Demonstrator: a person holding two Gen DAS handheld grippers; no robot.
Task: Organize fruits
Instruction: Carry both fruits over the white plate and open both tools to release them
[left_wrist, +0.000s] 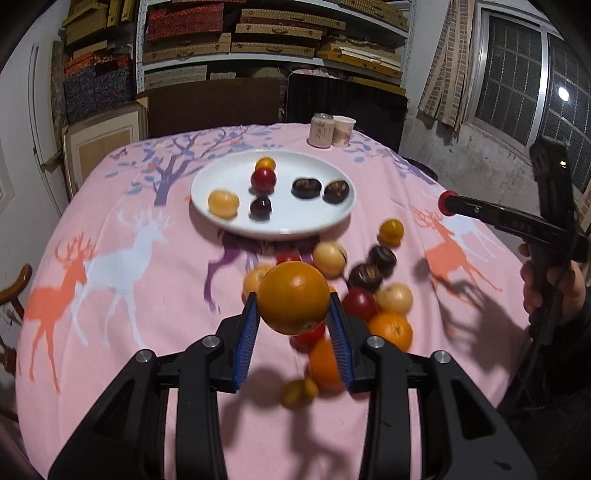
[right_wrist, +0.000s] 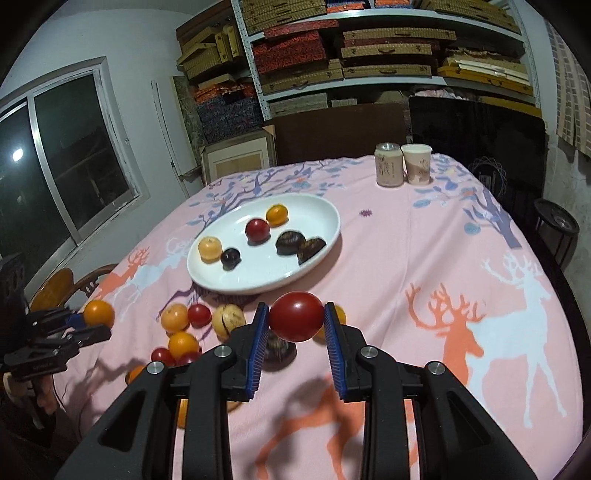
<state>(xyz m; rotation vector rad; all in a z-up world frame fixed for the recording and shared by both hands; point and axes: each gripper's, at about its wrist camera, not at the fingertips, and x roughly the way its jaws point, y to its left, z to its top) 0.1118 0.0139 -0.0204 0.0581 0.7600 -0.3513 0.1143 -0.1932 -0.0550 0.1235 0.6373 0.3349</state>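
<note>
**Between our fingers: an orange on the left, a red fruit on the right**

Between the blue pads of our left gripper (left_wrist: 293, 314) sits an orange (left_wrist: 293, 295), clamped on both sides and lifted above the pink deer-print tablecloth (left_wrist: 110, 295). Our right gripper (right_wrist: 295, 325) grips a round red fruit (right_wrist: 296, 315) the same way, its fingers closed against the fruit's flanks and raised over the cloth.

Just below and to the right of the held orange in the left wrist view lies the loose pile of fruit (left_wrist: 369, 295): oranges, red fruits, pale yellow ones and dark brown ones, touching one another on the cloth. Motion blur softens several of them.

Farther off, beyond the pile, stands the white plate (left_wrist: 317, 218). On it we see six pieces: a pale orange fruit (left_wrist: 223, 203) at the near left, a small dark one (left_wrist: 260, 207) just beside it, a red one (left_wrist: 263, 180) with a small orange (left_wrist: 266, 163) touching it behind, and two dark brown fruits (left_wrist: 321, 189) side by side at the right.

At the far edge of the table a can (right_wrist: 389, 164) and a paper cup (right_wrist: 417, 163) stand upright, next to each other. Behind the table, shelves of boxes (right_wrist: 369, 48) fill the wall.
</note>
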